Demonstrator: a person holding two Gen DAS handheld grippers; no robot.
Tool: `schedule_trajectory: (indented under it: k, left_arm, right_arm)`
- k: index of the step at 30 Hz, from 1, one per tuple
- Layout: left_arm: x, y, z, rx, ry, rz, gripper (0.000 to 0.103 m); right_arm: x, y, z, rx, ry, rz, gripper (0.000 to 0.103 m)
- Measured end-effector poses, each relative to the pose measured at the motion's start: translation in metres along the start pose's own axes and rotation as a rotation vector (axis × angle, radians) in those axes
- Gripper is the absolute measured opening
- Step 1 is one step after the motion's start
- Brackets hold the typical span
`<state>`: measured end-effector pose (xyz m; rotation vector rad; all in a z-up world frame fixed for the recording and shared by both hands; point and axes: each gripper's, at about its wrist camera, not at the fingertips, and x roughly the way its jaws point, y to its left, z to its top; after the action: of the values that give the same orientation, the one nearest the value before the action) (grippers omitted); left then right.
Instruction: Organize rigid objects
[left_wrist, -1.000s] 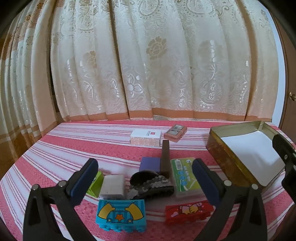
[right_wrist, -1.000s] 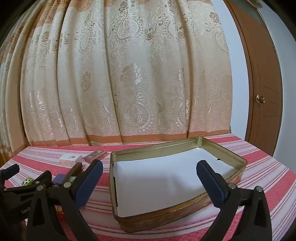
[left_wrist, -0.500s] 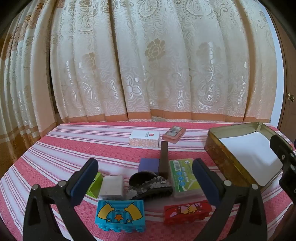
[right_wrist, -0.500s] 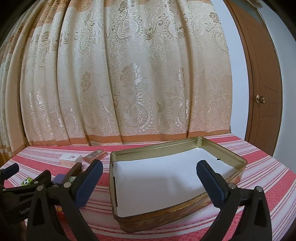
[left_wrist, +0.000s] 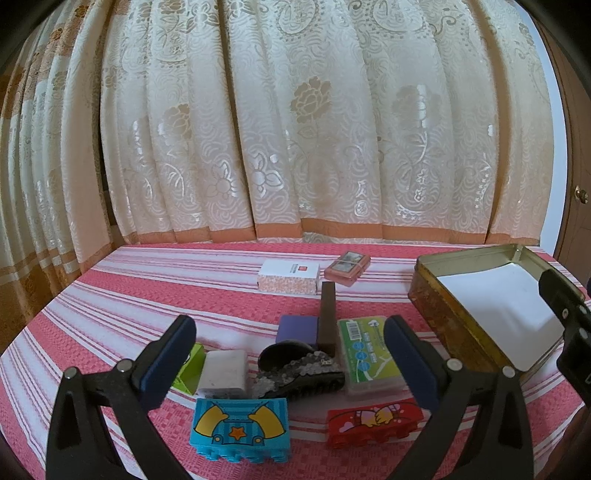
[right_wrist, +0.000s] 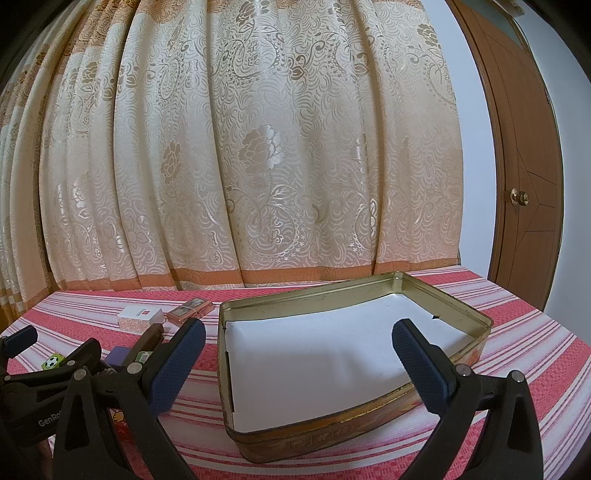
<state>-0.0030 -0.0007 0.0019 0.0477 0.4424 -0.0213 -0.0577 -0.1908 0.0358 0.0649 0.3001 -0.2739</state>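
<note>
My left gripper (left_wrist: 290, 356) is open above a cluster of small objects on the striped cloth: a blue toy brick (left_wrist: 240, 430), a red toy brick (left_wrist: 373, 424), a white block (left_wrist: 223, 373), a green block (left_wrist: 192, 367), a dark sequined hair clip (left_wrist: 299, 376), a green card case (left_wrist: 369, 356), a purple block (left_wrist: 297, 328) and a dark brown bar (left_wrist: 328, 317). Farther back lie a white box (left_wrist: 290, 277) and a pink case (left_wrist: 347, 267). My right gripper (right_wrist: 297, 356) is open over the gold tin (right_wrist: 476, 319), whose inside holds only white paper.
The gold tin (left_wrist: 432, 291) stands right of the cluster. A cream curtain (left_wrist: 295, 129) hangs behind the table's far edge. A brown door (right_wrist: 524, 166) stands at the far right. The right gripper's black body (left_wrist: 569, 325) shows at the right edge of the left wrist view.
The left wrist view has shifted slightly, so the objects sit a little lower and to the left. Both grippers stay open and nothing on the table has moved.
</note>
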Motion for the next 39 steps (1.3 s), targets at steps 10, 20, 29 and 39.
schedule_trajectory:
  k: [10,20,29,39]
  left_arm:
    - [-0.0009,0.0006,0.0026,-0.002,0.001,-0.003,0.103]
    - [-0.0007,0.0002,0.0034,0.000,0.000,-0.007,0.103]
    - [-0.0006,0.0003,0.0033,0.000,0.001,-0.007,0.103]
    - [0.0020,0.0056,-0.0008,-0.019,0.033,-0.035,0.103]
  right_arm:
    - [0.0001,-0.0003,-0.0006,0.000,0.001,0.000,0.102]
    - [0.0016,-0.0011,-0.0026,-0.003,0.000,0.001,0.102]
    - [0.0009,0.0009,-0.0035,-0.007,0.001,0.000,0.102]
    - [0.0000,0.0062,-0.0039,-0.020,0.015,0.041,0.102]
